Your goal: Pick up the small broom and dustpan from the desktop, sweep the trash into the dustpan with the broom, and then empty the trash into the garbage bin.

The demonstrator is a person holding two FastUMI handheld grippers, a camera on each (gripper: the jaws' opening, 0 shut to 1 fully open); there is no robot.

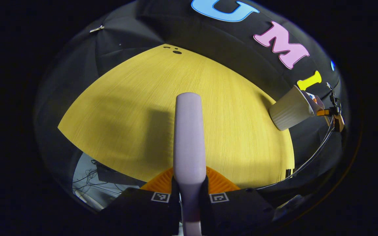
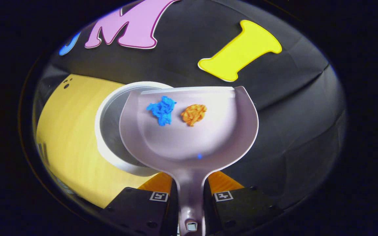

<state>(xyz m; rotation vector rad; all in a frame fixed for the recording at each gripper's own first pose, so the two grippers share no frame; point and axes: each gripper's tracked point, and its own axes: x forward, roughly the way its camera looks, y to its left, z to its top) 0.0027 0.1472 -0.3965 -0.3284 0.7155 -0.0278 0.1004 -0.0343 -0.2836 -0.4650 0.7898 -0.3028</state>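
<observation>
Right gripper [image 2: 191,196] fingers pinch dustpan [image 2: 189,131] handle, blue scrap [image 2: 161,109] and orange scrap [image 2: 194,114] ahead over garbage bin [image 2: 110,131] | left gripper [image 1: 189,196] fingers clamp broom handle [image 1: 189,137] above tabletop [image 1: 126,114]

Yellow wooden desktop [image 1: 235,131]; cables [image 1: 90,173] below its edge.

1 dustpan [image 2: 189,137], 2 trash scraps [image 2: 161,109], 1 bin [image 2: 110,114]
</observation>
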